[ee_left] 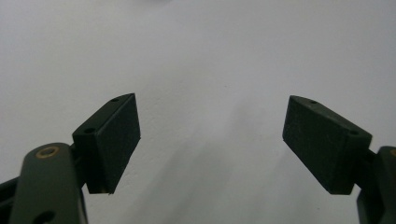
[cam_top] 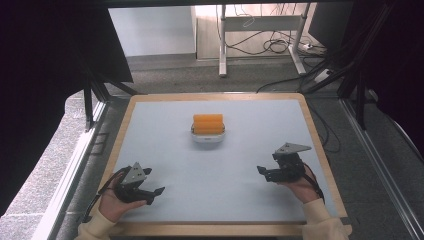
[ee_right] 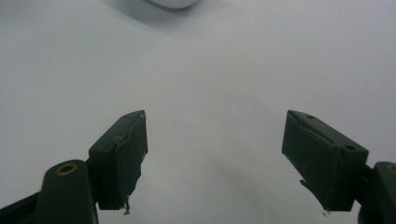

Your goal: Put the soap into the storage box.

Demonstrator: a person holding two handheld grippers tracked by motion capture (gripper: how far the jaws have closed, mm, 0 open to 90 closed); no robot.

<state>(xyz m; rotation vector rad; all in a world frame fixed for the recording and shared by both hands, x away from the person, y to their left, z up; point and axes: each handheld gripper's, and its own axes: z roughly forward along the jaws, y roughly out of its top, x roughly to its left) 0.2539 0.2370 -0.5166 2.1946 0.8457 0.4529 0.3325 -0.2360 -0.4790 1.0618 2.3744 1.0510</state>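
A white dish (cam_top: 208, 137) holding an orange block (cam_top: 208, 123) sits at the middle of the pale blue table top (cam_top: 235, 165). My left gripper (cam_top: 155, 196) rests low at the front left, held in a hand, its jaws open over bare table. In the left gripper view the left gripper (ee_left: 211, 140) has nothing between its wide-set pads. My right gripper (cam_top: 263, 173) is at the front right, open and pointing left. In the right gripper view the right gripper (ee_right: 214, 156) is empty, and the white dish's rim (ee_right: 170, 3) shows at the top edge.
The table has a wooden border (cam_top: 320, 150). Beyond it lies grey floor with a desk frame (cam_top: 260, 30) and cables (cam_top: 280, 47). Dark curtains (cam_top: 45, 75) hang at both sides.
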